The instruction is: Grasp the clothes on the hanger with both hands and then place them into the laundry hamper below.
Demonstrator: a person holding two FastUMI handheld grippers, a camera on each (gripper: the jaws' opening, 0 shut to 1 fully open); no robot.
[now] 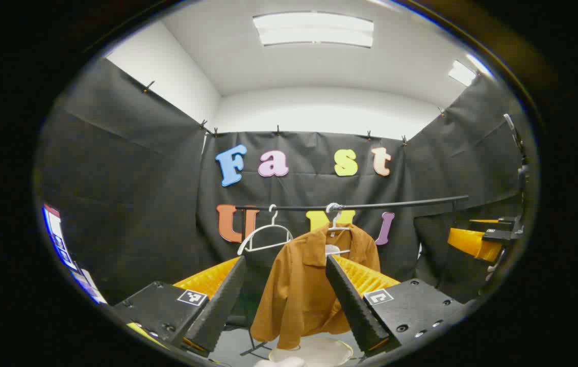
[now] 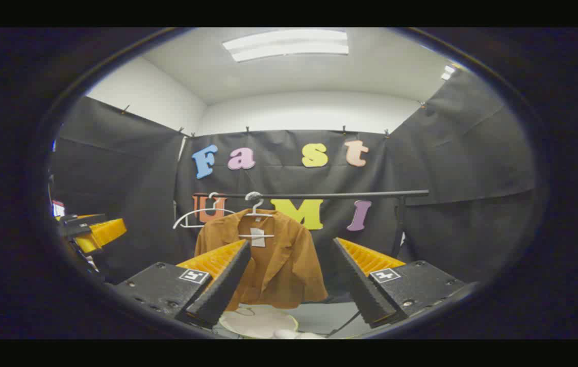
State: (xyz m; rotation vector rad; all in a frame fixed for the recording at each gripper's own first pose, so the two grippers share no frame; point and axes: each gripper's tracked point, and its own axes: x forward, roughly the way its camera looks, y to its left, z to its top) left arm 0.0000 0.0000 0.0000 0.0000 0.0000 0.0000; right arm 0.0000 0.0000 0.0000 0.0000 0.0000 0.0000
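A brown shirt (image 1: 303,285) (image 2: 278,260) hangs on a white hanger (image 1: 336,224) (image 2: 257,211) from a black rail (image 1: 370,206) (image 2: 329,194). Under it on the floor lies the round pale laundry hamper (image 1: 314,351) (image 2: 260,322), seen from above. My left gripper (image 1: 289,311) is open, well short of the shirt, with the cloth showing between its fingers. My right gripper (image 2: 294,290) is also open and apart from the shirt, which sits toward its left finger. The right gripper (image 1: 480,239) shows at the far right of the left gripper view; the left gripper (image 2: 90,229) shows at the far left of the right gripper view.
An empty white hanger (image 1: 264,237) (image 2: 194,216) hangs on the rail left of the shirt. The rail's upright post (image 2: 398,224) stands at the right. Black cloth walls close the booth on three sides.
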